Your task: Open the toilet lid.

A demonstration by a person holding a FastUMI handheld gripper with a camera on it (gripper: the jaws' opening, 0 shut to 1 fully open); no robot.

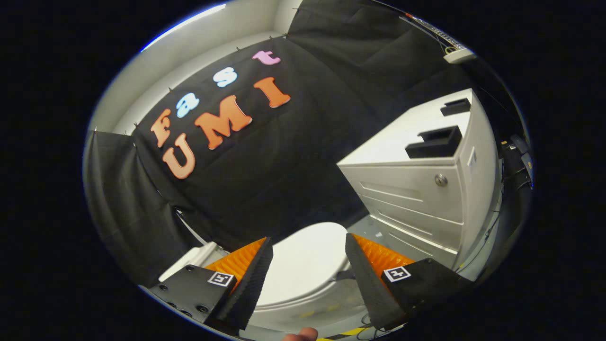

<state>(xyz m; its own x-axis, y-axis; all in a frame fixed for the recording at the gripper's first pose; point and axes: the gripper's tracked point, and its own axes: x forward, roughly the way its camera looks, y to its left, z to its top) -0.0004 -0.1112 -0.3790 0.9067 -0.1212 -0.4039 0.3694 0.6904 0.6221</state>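
A white toilet stands below and ahead of me, its lid (307,263) lying flat and closed over the bowl. My gripper (308,244) hovers above it, open, with the lid showing in the wide gap between the two fingers. Neither finger touches the lid. The toilet's tank (191,258) peeks out beyond the left finger, against the black cloth wall.
A white drawer cabinet (421,189) with a round lock stands just right of the toilet, two black blocks (435,142) on its top. Black cloth (284,166) hangs behind. A person's fingertip (303,335) shows below the fingers. Cables run along the floor at right.
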